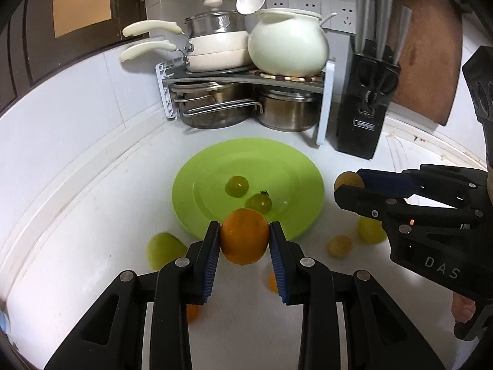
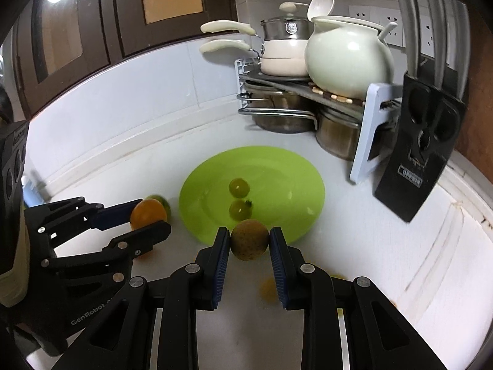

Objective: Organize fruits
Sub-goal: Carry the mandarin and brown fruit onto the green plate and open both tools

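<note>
Plate (image 1: 197, 182) on the counter (image 1: 92, 215), before the pot rack (image 1: 246, 77) in the back corner; two small fruits (image 1: 236, 186) lie in the plate. Knife block (image 1: 363, 108) stands right of the rack. Loose fruits (image 1: 339, 246) lie on the counter beside the plate's near rim.

White tiled wall (image 1: 92, 98) meets dark wooden cabinets (image 2: 77, 30) above a white counter (image 1: 92, 215).

White pot (image 1: 288, 43) and pans on a rack (image 1: 246, 77) — black knife block (image 1: 363, 114) beside it
</note>
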Demonstrator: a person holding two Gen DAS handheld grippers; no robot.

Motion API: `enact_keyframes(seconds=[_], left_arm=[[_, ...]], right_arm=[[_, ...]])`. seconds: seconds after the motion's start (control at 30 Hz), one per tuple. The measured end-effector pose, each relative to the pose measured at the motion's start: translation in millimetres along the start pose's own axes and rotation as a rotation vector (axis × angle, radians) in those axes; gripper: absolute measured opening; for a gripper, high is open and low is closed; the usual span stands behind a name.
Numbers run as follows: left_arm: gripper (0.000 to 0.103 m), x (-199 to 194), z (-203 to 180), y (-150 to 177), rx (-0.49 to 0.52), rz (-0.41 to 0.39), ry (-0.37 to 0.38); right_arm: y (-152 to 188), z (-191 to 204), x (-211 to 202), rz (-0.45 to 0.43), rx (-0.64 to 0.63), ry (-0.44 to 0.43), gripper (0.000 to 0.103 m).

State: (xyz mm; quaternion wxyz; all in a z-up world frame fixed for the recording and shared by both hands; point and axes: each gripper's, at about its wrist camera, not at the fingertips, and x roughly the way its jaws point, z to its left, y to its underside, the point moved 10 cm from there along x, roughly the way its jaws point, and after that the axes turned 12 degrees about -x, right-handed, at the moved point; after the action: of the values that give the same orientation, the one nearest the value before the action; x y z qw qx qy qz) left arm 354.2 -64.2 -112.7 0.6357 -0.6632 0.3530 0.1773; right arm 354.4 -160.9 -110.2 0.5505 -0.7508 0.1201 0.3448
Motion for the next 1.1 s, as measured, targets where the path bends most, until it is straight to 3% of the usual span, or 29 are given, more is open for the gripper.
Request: enact_keyframes(seconds=[0.43,0.73,1.1], left_arm=[[0.032,49.5,16.7,-21.0,-0.055,0.099,-0.007],[0.032,84.6,25.0,-15.4,-0.066,0.19,-0.01],[0.032,100.7,23.7,-7.8,-0.061,0.221,-0.01]], right_arm=[[-17.8,-18.5,52.8,0.084,0.022,-0.018,0.028],[-12.1,-27.0,82.7,0.144,0.081,-0.035,0.028],[-4.0,-29.9,98.3,0.185,0.105,-0.043,0.028]])
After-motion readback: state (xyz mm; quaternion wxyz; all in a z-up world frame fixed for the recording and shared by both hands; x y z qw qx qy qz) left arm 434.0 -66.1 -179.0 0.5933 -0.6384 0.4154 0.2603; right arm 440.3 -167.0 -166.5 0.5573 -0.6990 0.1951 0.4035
